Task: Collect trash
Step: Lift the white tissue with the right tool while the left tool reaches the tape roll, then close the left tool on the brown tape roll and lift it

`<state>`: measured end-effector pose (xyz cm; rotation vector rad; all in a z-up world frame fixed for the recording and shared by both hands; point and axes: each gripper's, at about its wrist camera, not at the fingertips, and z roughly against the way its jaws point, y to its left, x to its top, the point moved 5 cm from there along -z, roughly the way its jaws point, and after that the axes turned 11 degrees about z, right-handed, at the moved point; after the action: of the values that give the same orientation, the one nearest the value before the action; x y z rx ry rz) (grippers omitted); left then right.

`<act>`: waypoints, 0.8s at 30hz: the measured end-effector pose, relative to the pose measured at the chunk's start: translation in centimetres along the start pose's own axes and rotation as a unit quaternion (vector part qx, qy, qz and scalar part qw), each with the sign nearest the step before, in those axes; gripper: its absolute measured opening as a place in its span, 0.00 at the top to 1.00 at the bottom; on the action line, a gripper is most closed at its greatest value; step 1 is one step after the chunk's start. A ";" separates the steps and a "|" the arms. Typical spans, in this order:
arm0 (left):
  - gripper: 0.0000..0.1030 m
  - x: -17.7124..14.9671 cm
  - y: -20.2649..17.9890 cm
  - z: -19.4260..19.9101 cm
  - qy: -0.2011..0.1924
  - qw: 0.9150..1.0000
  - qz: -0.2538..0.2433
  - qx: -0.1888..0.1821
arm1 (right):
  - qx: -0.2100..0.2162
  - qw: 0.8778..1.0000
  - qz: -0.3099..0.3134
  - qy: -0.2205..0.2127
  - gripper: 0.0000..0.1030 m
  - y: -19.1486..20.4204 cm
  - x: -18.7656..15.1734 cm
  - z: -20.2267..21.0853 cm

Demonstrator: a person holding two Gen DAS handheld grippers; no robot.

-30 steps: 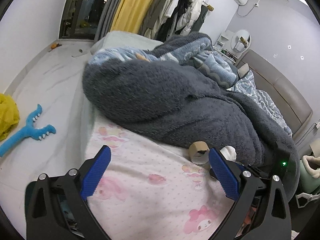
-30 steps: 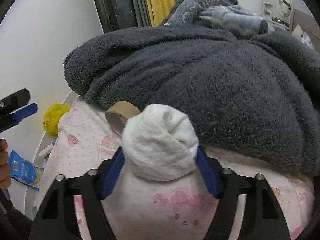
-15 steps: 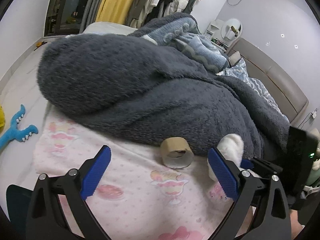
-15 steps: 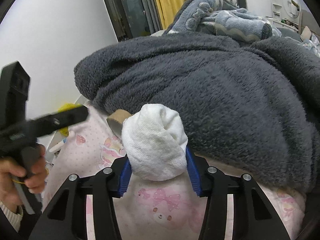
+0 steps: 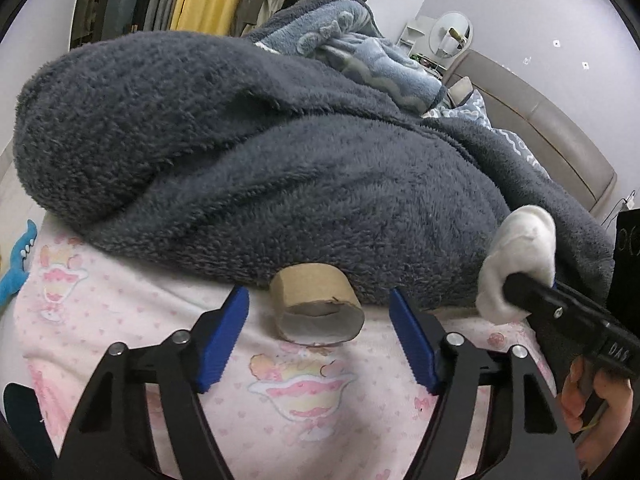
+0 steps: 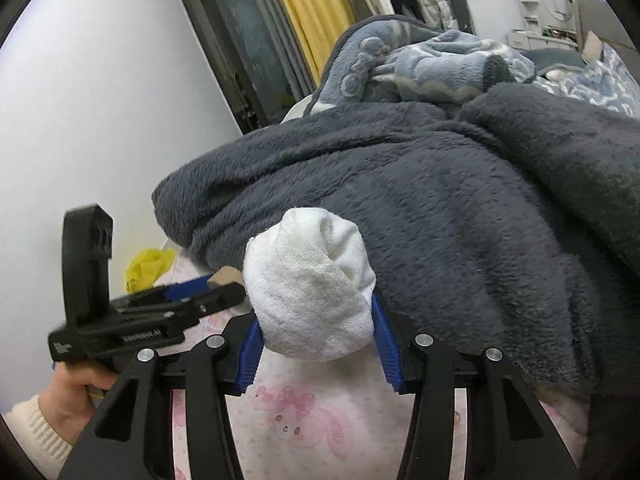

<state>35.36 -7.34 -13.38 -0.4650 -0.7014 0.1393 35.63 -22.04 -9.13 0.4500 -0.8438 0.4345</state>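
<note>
A brown cardboard tube [image 5: 316, 306] lies on its side on the pink patterned sheet [image 5: 120, 320], against the edge of a dark grey fleece blanket [image 5: 260, 168]. My left gripper [image 5: 318, 334] is open, its blue fingers on either side of the tube and apart from it. My right gripper [image 6: 314, 334] is shut on a white balled-up cloth wad [image 6: 310, 288], held just above the sheet. The wad also shows at the right of the left wrist view [image 5: 520, 256]. In the right wrist view only a corner of the tube [image 6: 224, 276] shows behind the left gripper.
The grey fleece blanket and a light blue blanket [image 5: 360, 48] are heaped over the bed behind the tube. A blue toy [image 5: 16, 268] and something yellow [image 6: 148, 268] lie on the floor at the left. A padded headboard [image 5: 540, 120] runs along the right.
My left gripper has moved forward and right, so the tube now sits between its fingers. My right gripper has closed on the white wad and lifted it a little.
</note>
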 end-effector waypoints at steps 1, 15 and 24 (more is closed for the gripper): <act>0.32 -0.1 -0.1 -0.2 0.002 1.000 -0.002 0.002 | 0.003 1.000 -0.007 -0.002 0.51 -0.3 0.0 0.1; 0.52 -1.7 -1.7 1.0 0.016 0.999 -0.051 -0.012 | 0.000 0.999 -0.030 -0.028 0.51 -0.2 0.0 2.3; 0.52 -3.3 -2.0 3.6 0.016 0.995 -0.101 0.001 | -0.011 0.998 -0.047 -0.042 0.51 1.7 0.1 3.0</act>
<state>30.45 -8.71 -12.01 -0.3903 -0.7133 -0.0582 32.95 -22.28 -6.97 0.4877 -0.9036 0.3214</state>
